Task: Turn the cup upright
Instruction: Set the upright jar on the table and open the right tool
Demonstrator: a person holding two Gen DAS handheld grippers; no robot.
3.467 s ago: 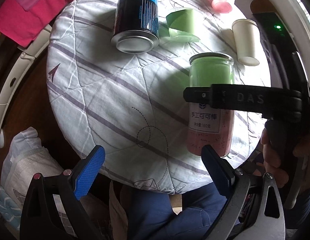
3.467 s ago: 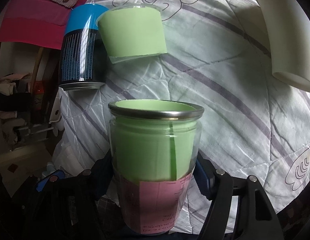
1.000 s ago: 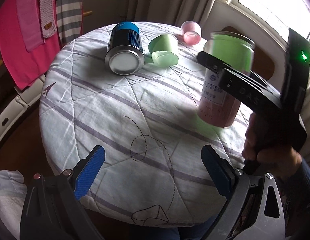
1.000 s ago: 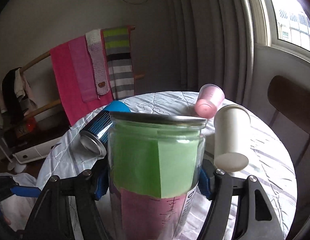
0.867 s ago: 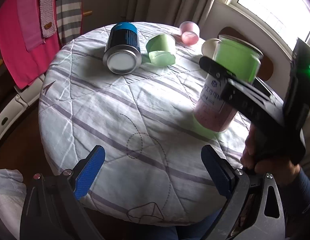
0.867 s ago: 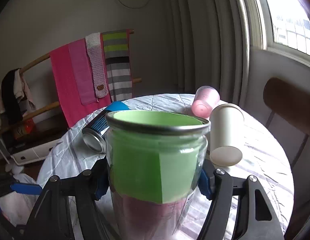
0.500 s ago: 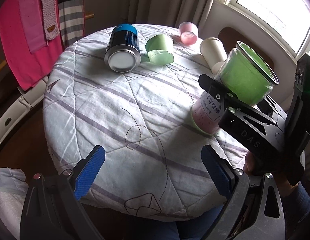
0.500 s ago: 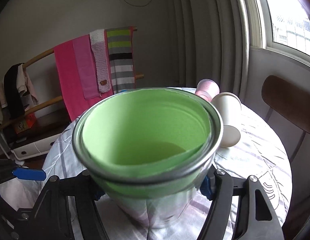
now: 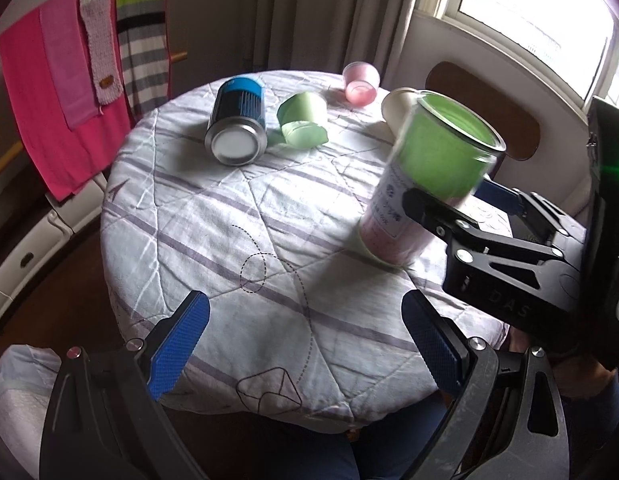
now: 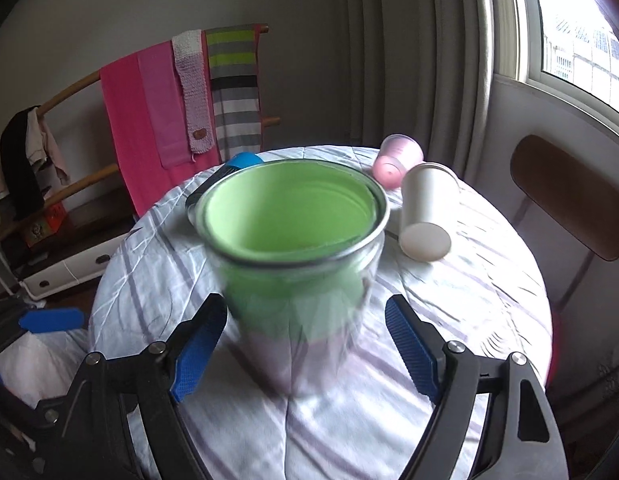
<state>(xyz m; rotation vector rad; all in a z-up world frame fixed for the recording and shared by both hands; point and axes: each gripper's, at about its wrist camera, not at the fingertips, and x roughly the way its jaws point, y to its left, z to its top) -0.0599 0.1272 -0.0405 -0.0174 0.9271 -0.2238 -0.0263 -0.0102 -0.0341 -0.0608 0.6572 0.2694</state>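
The glass cup (image 10: 297, 264), lined with green paper above and pink below, stands mouth up on the round table, slightly tilted and blurred; it also shows in the left wrist view (image 9: 425, 184). My right gripper (image 10: 305, 344) is open, its blue pads (image 10: 197, 344) apart from the glass on both sides. In the left wrist view the right gripper (image 9: 461, 216) sits just right of the cup. My left gripper (image 9: 305, 344) is open and empty over the table's near edge.
The quilted tablecloth (image 9: 213, 216) covers the round table. A blue can (image 9: 237, 120), a green cup (image 9: 303, 124), a pink cup (image 9: 361, 82) and a white cup (image 10: 425, 210) lie on their sides at the back. A chair (image 10: 569, 196) stands at right.
The right gripper turned the glass cup from mouth-sideways to mouth up, set it on the table, then opened and let it go. The left gripper stayed open and drew back slightly.
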